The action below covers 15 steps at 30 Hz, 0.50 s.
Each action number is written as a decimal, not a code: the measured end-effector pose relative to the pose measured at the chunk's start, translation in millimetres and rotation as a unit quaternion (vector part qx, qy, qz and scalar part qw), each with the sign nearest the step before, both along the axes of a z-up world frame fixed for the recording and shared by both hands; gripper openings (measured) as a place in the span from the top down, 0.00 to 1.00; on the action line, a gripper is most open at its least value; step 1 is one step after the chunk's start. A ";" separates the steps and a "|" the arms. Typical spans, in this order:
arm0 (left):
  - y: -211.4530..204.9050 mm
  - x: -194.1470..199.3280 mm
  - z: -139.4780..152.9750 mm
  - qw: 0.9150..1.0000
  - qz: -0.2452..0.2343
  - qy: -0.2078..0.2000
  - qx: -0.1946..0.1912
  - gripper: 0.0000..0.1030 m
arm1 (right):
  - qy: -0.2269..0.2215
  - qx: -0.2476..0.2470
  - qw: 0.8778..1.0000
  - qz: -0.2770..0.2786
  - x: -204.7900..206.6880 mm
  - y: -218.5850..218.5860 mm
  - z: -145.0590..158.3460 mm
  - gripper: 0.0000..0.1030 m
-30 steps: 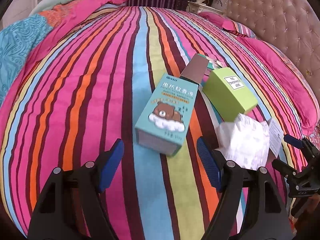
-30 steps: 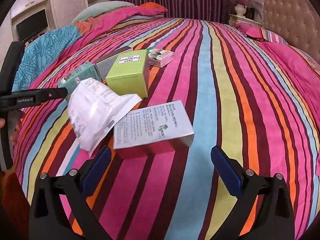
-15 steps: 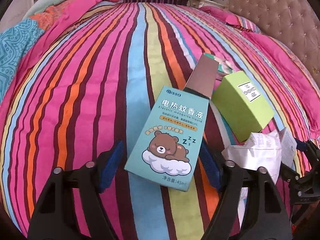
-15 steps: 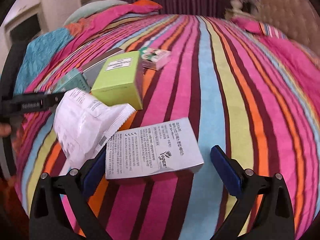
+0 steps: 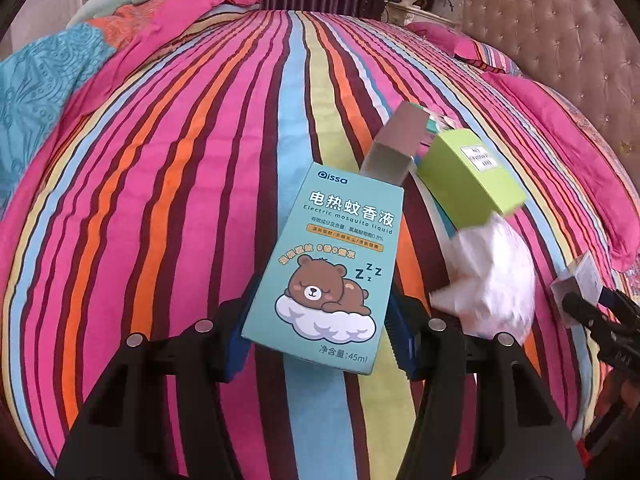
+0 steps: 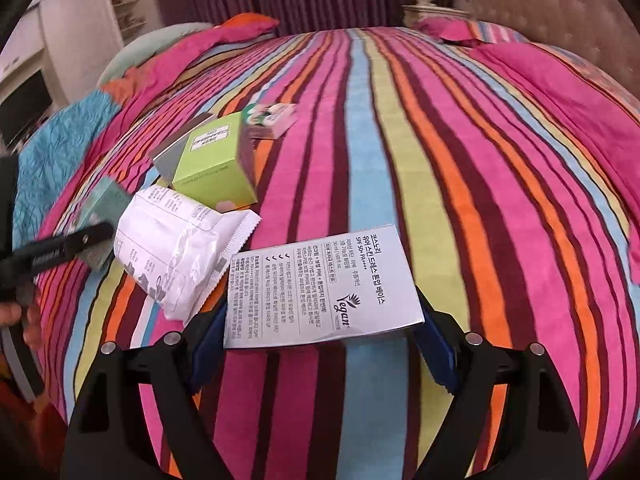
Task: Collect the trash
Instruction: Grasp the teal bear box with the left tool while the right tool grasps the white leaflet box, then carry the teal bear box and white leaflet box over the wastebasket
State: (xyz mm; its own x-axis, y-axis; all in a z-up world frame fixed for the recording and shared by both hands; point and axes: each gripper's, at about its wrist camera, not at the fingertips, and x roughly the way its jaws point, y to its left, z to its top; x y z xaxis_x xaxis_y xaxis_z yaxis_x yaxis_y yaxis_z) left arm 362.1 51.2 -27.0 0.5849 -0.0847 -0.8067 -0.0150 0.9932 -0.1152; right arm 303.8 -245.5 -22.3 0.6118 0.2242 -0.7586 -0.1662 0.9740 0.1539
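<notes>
On the striped bed, the left tongs have just been closing and now squeeze the teal bear box. The right tongs have just been closing around the white printed box; I cannot tell if they press it. A white packet and a green box lie nearby.

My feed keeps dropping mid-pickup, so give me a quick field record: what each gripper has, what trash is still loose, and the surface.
surface: striped bedspread
left gripper: fingers have been closing around the teal bear box, pads at its sides
right gripper: fingers have been closing around the white printed box; firm contact unclear
loose trash: green box, white wrapper, grey box, small floral box
</notes>
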 end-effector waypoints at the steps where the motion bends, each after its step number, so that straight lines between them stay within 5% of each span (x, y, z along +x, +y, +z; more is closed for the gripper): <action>1: 1.3 -6.7 2.1 1.000 0.003 0.000 -0.005 0.45 | 0.000 0.006 1.000 -0.007 -4.5 -1.9 2.2 0.24; 15: -3.5 -108.5 21.9 0.999 -0.012 -0.024 -0.032 0.45 | -0.019 0.064 0.997 -0.031 -80.5 3.8 28.6 0.24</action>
